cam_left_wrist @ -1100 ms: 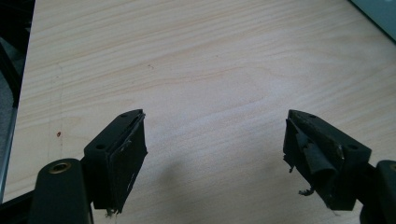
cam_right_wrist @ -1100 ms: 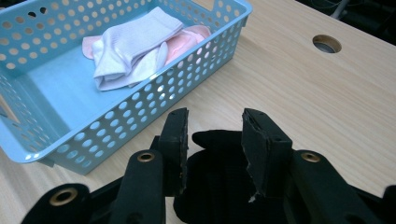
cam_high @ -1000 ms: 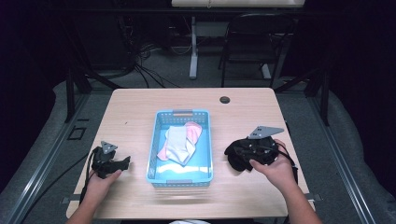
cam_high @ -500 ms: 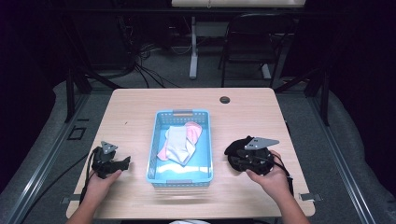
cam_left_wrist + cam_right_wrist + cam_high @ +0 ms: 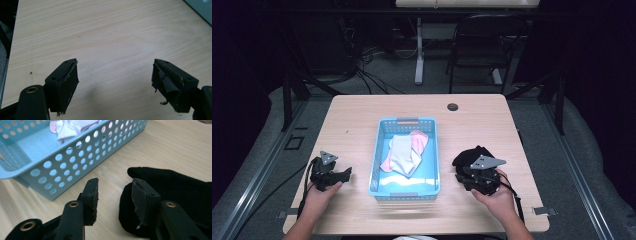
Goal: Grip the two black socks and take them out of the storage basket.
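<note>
The left gripper (image 5: 115, 82) rests low over bare bench (image 5: 105, 37), its jaws spread wide and released, nothing between them. The right gripper (image 5: 113, 195) has its jaws part open with a gap between them and nothing clamped; a black cloth (image 5: 175, 187) lies on the bench under and beyond its right-hand jaw, touching it. Ahead and to the left of those jaws sits a blue perforated basket (image 5: 75, 167) holding pink and white cloths (image 5: 406, 152).

left gripper (image 5: 115, 85): jaws wide apart, low | right gripper (image 5: 113, 195): jaws parted, low
</note>
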`<state>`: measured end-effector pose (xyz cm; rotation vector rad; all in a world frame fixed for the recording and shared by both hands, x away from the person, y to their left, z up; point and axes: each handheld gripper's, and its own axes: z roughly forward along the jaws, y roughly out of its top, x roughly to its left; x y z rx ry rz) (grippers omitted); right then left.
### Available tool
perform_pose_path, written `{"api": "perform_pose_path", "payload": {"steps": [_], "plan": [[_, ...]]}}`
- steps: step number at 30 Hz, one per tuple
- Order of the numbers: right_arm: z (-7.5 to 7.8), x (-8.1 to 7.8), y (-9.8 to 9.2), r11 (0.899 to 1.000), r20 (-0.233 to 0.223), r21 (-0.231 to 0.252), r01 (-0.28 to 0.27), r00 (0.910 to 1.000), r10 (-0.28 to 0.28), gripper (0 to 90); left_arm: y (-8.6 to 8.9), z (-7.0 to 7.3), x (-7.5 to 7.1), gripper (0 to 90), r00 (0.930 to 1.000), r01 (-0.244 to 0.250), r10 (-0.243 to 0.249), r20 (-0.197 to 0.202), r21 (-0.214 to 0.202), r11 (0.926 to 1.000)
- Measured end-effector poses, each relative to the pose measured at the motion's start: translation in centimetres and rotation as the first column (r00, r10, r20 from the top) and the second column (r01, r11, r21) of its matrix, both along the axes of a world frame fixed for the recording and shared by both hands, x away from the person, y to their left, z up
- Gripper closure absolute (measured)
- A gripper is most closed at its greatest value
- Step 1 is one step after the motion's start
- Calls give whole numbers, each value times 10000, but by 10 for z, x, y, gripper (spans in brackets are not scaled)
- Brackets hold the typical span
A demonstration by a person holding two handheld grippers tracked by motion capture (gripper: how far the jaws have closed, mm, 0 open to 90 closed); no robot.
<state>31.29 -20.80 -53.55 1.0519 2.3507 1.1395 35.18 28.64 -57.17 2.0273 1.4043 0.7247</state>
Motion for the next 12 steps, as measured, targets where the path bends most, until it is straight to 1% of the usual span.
{"api": "perform_pose_path", "payload": {"steps": [2, 6, 8, 10, 12], "plan": [[-4, 1, 3, 9999, -92, -146, -63, 9999, 62, 553, 0, 0, 0, 212, 10000, -10, 10, 4, -16, 10000], [-5, 1, 5, 10000, -78, -56, -44, 10000, 44, 537, 0, 0, 0, 212, 10000, 35, -35, -10, 10, 10000], [-6, 1, 6, 10000, 55, -86, -8, 10000, 9, 502, 0, 0, 0, 212, 10000, 36, -36, -2, 10, 10000], [-5, 2, 4, 9998, 217, -151, 146, 9997, -142, 464, 0, 0, 0, 212, 10000, 6, -6, 9, -17, 10000], [-3, 3, 2, 9997, 252, -130, 208, 9995, -204, 448, 0, 1, 0, 212, 10000, -13, 13, 12, -11, 10000]]}}
